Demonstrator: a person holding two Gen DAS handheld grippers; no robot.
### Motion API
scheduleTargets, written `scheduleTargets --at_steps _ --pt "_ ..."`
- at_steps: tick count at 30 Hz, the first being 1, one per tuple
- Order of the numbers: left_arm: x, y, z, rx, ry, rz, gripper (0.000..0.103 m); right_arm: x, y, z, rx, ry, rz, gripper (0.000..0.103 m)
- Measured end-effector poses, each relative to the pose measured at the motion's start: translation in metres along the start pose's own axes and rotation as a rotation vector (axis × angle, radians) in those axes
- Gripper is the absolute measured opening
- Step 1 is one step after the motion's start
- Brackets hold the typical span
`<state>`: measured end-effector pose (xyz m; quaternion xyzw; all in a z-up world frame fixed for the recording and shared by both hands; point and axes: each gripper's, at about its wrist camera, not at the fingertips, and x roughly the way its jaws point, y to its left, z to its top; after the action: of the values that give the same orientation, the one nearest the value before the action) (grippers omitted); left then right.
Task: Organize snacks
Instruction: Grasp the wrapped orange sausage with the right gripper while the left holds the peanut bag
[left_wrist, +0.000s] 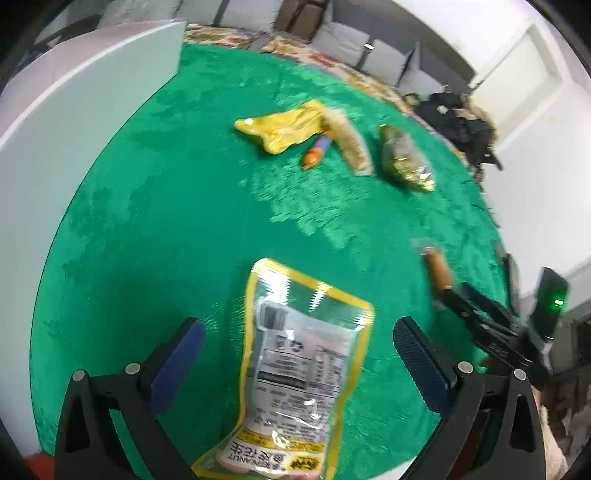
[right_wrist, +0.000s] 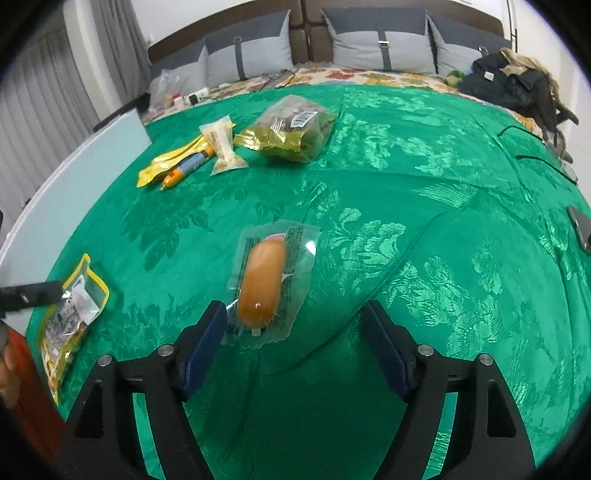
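The left gripper (left_wrist: 295, 343) stands wide open over a peanut pouch (left_wrist: 299, 373) lying flat near the green bedspread's (left_wrist: 166, 221) near edge; its pads touch nothing. The pouch looks light, soft and slippery, best pinched across its sealed yellow border. Its label reads "PEANUT" beside Chinese characters. The right gripper (right_wrist: 295, 332) is also open, its left pad just beside a vacuum-packed sausage (right_wrist: 262, 282), firm inside slick clear film.

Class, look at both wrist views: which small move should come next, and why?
Probably close the right gripper on the wrapped sausage: it lies loose on the green cloth between the open jaws, apart from the far snack cluster.
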<state>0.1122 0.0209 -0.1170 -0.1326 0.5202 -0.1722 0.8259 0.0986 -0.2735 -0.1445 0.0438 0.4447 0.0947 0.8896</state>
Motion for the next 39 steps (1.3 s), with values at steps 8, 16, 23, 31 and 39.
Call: scheduleTargets --at_steps 8,16,23,31,39 --pt "0.021 -0.050 -0.026 0.344 0.085 0.195 0.100 -0.001 0.002 -0.007 -0.023 -0.014 -0.014 0.084" --pt "0.027 -0.026 -0.034 0.260 0.096 0.280 0.101 -0.010 -0.027 -0.006 0.153 -0.039 0.130 0.084" --pt "0.033 -0.027 -0.041 0.315 0.085 0.300 0.103 -0.006 -0.009 -0.005 0.061 -0.029 0.049 0.084" --pt "0.030 -0.028 -0.046 0.311 0.059 0.301 0.102 -0.003 -0.002 -0.006 0.008 -0.019 0.004 0.085" --pt "0.025 -0.044 -0.048 0.371 0.044 0.273 0.064 0.002 0.010 -0.007 -0.064 0.000 -0.051 0.088"
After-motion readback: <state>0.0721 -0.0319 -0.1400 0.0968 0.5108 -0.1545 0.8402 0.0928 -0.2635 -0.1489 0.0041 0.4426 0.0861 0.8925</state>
